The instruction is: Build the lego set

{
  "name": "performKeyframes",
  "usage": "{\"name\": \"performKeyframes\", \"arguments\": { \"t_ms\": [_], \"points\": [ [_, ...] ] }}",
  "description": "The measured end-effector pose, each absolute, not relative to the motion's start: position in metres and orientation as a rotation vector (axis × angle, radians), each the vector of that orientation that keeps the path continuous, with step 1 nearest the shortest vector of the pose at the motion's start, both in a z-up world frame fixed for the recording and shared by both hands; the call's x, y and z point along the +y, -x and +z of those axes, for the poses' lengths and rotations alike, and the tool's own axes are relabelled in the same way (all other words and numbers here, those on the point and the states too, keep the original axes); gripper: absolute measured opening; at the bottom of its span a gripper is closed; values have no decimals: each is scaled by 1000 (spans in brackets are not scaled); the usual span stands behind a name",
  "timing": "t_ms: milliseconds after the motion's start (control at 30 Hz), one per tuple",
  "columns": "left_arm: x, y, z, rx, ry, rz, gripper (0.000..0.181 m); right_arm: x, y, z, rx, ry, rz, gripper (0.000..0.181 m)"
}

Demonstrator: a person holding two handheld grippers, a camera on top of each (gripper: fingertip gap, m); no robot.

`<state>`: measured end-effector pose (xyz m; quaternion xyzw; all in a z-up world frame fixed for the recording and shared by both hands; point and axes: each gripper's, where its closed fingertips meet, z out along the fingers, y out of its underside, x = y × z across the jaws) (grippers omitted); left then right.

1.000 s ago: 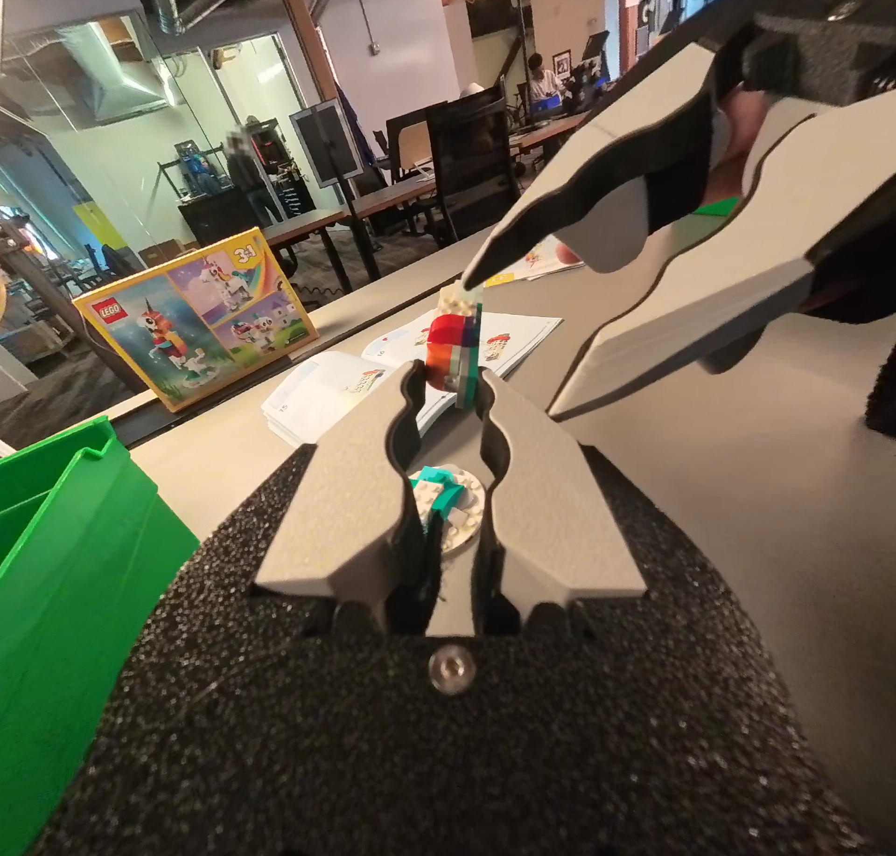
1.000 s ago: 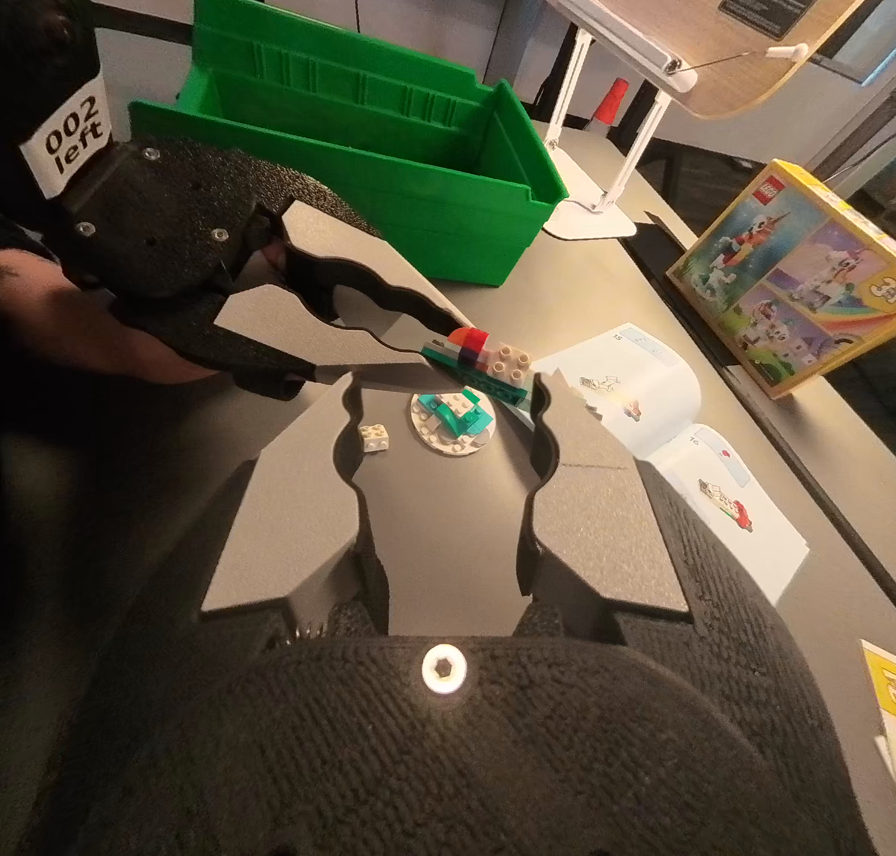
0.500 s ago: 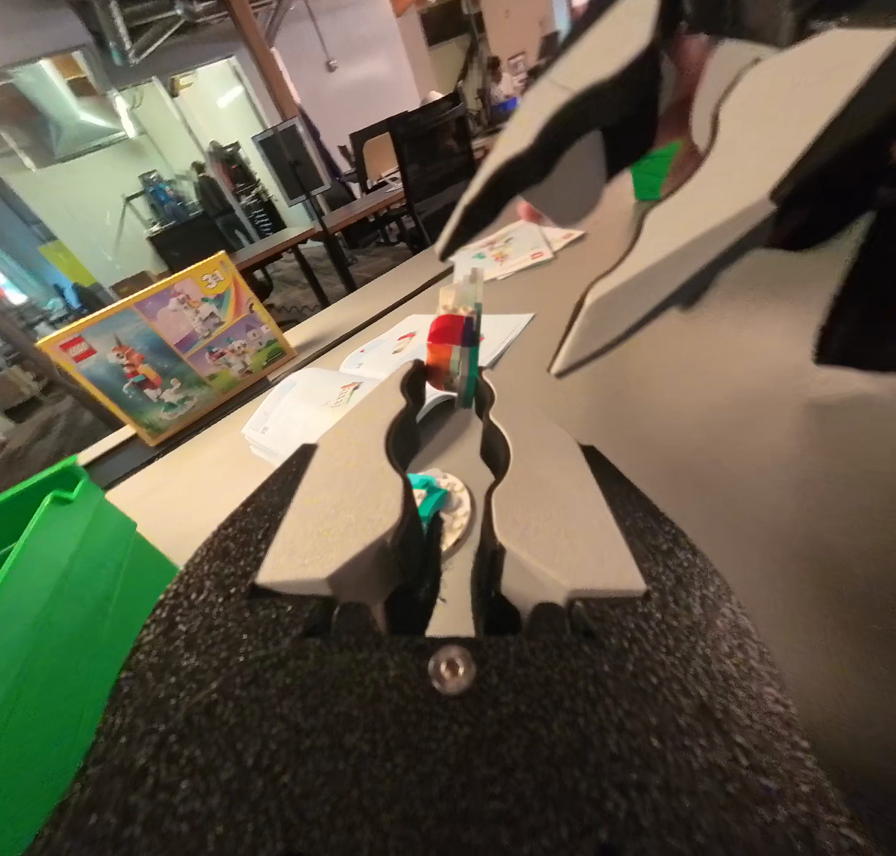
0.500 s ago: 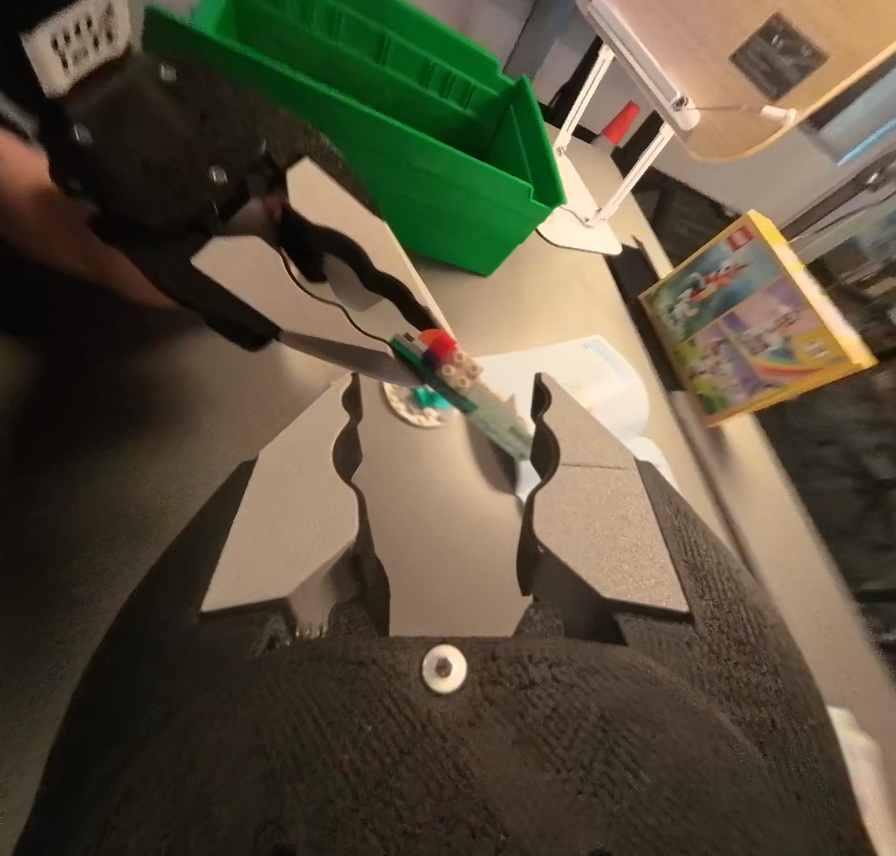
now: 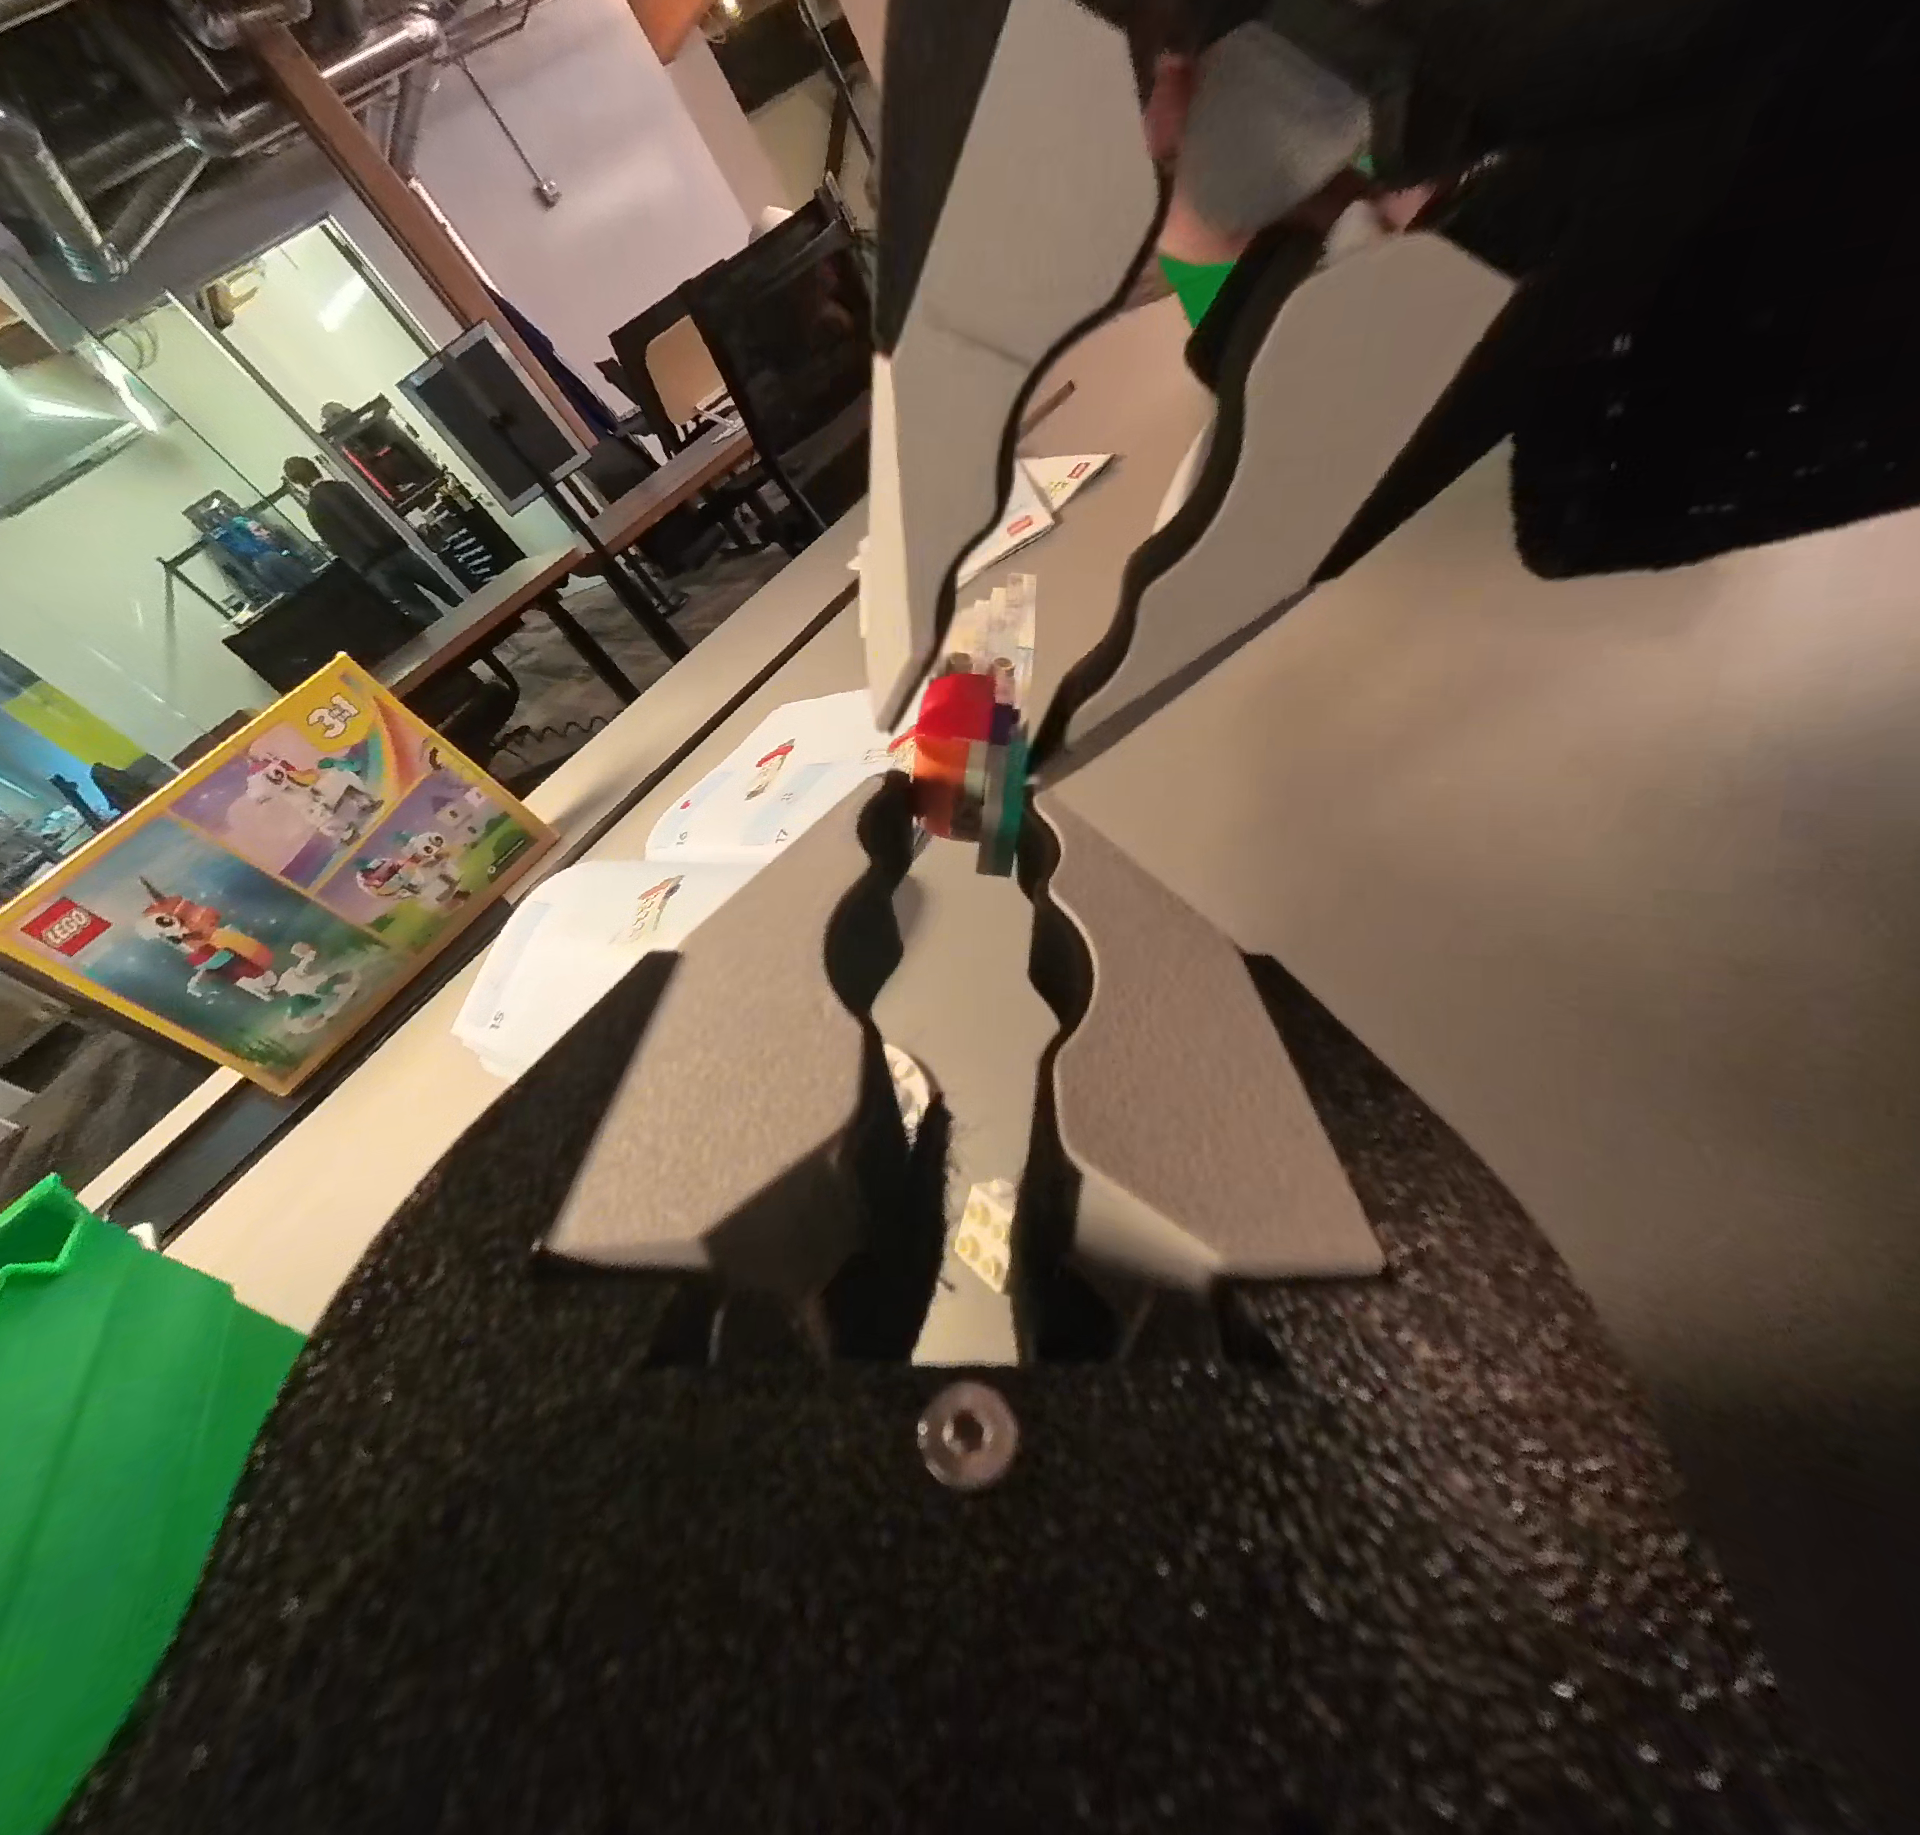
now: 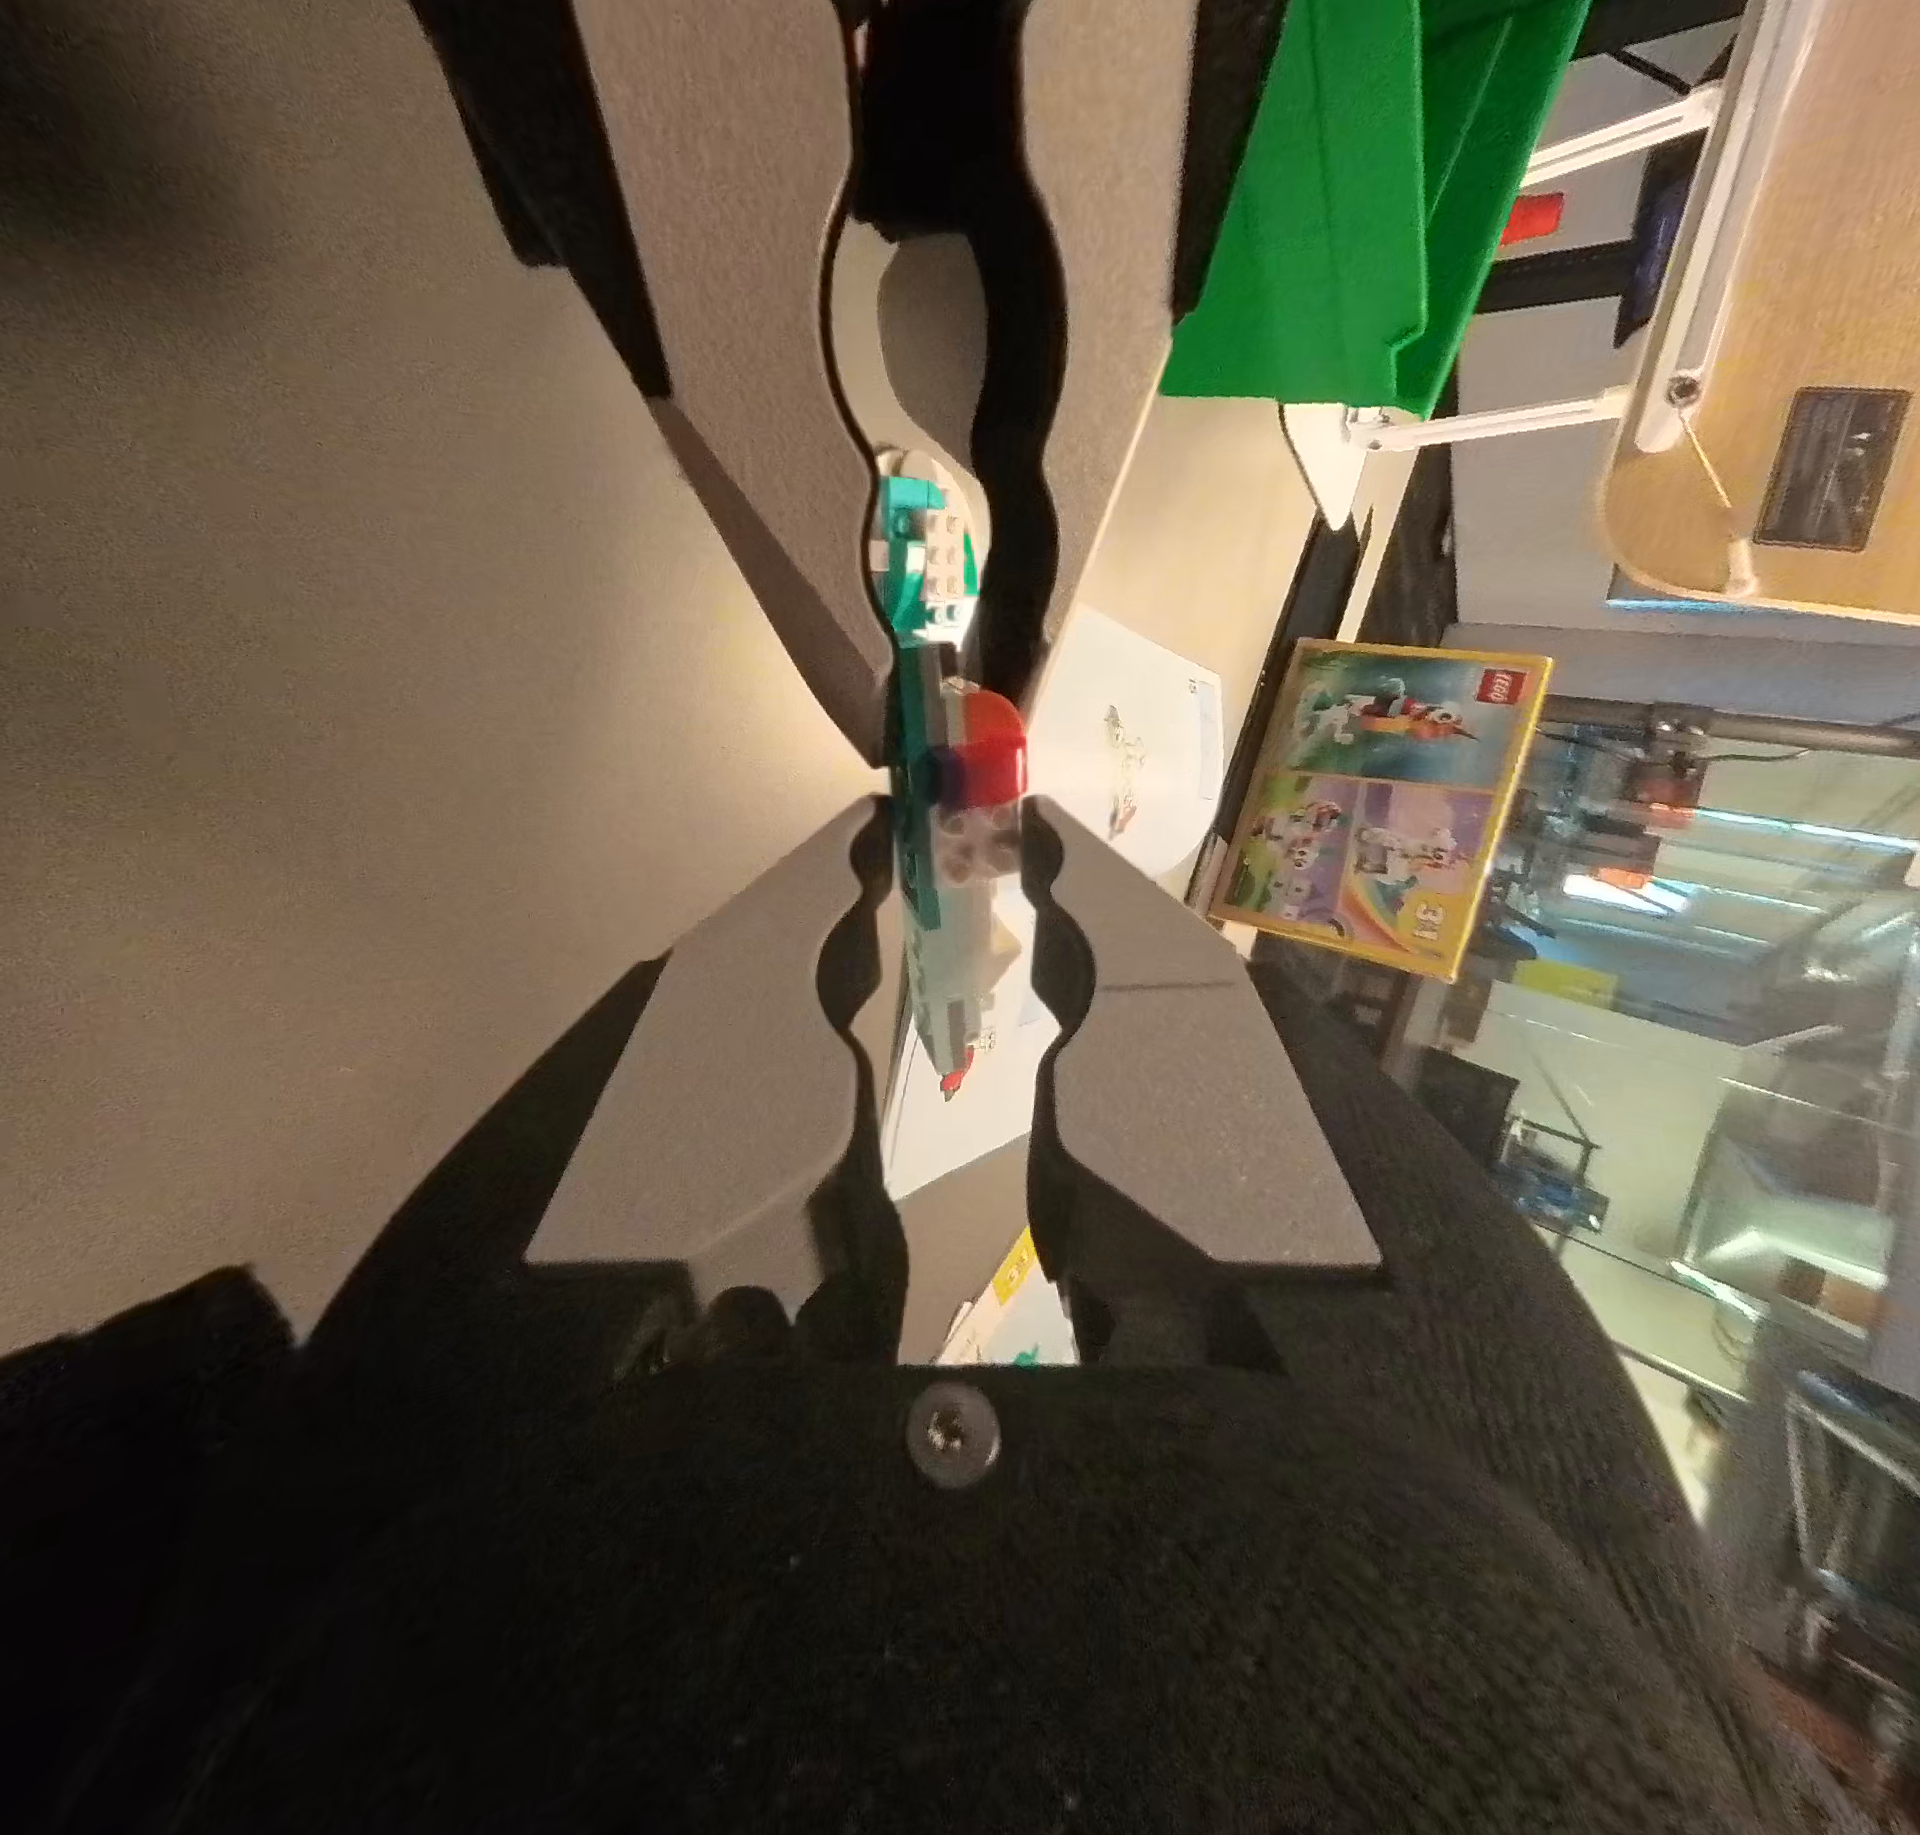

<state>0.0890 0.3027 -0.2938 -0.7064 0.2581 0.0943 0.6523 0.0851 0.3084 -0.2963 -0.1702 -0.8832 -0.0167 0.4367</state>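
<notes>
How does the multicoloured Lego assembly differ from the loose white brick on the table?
The multicoloured assembly joins several pieces in red, orange and teal; the white brick is one plain piece. The assembly is held off the table, on edge, by the left gripper; the brick lies untouched on the table. Both show studs.

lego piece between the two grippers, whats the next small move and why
Probably close the right gripper fully on the small lego assembly, then let the left gripper ease off. Both sets of fingertips now bracket the assembly from opposite ends, held above the table, so a firm second grip should come before any release.
</notes>
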Motion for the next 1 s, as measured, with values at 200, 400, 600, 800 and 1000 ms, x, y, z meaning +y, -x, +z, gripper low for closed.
{"name": "performKeyframes", "arguments": {
  "t_ms": [200,400,600,800,1000],
  "points": [
    [302,-91,-296,606,1612,226,17,309,-87,-301,-2246,430,-55,21],
    [301,-90,-295,609,1617,235,17,309,-86,-300,-2228,412,-98,19],
    [300,-89,-293,626,1597,281,17,308,-85,-298,-2196,381,-136,19],
    [300,-86,-288,638,1572,300,17,306,-84,-297,-2143,537,62,45],
    [286,-99,-267,594,1446,-44,17,285,-94,-253,-2006,684,564,60]
  ]
}}
